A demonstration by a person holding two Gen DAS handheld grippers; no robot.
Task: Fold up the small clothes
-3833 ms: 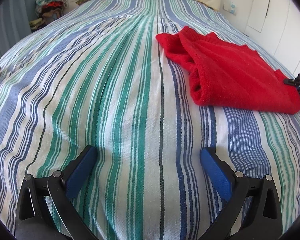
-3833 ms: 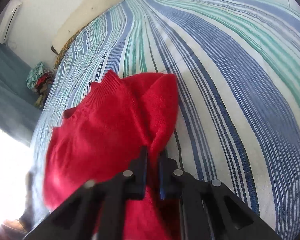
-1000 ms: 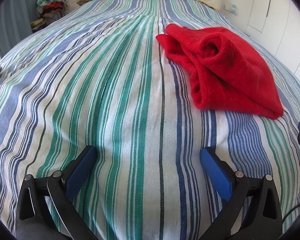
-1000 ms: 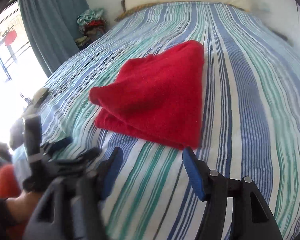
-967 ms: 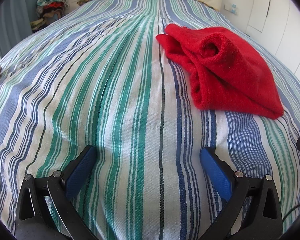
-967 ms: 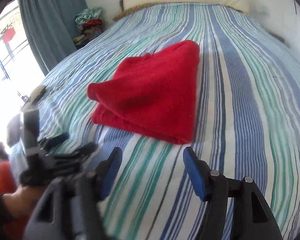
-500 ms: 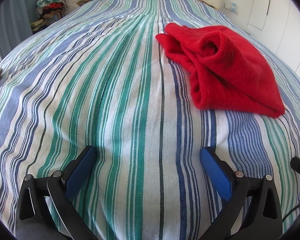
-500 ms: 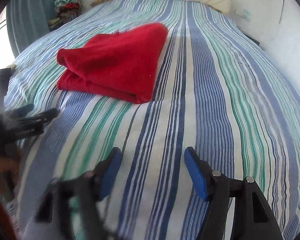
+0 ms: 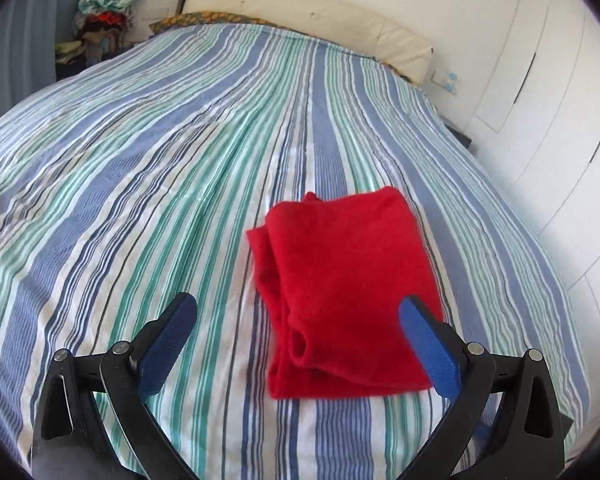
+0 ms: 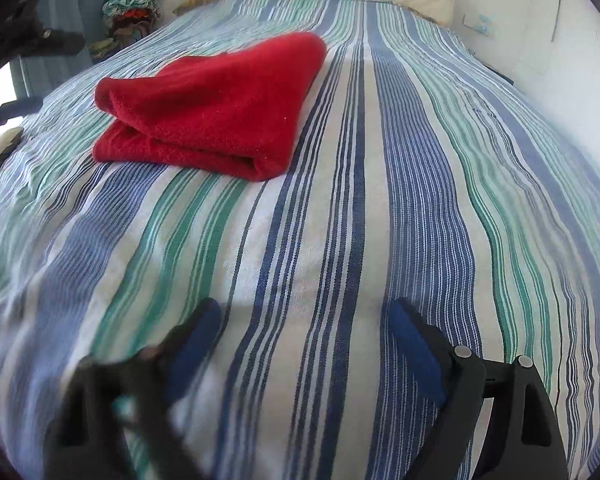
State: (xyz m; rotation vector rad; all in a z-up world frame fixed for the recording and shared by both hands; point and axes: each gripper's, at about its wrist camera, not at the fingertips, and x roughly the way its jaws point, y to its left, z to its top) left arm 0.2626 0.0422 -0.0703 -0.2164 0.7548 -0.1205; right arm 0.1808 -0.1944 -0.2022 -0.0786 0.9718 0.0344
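- On the striped bedspread [image 9: 180, 168]: red garment [image 9: 348, 280] lies folded, nothing gripping it.
- Left gripper [image 9: 298, 324]: jaws spread wide, empty, hanging over the garment's near edge, not touching it.
- Right gripper [image 10: 304, 332]: jaws have just been opening, now wide, nothing between them, only bare bedspread below; garment well apart, up-left in its view.
- Pillow [image 9: 312, 20] at the bed's far end.
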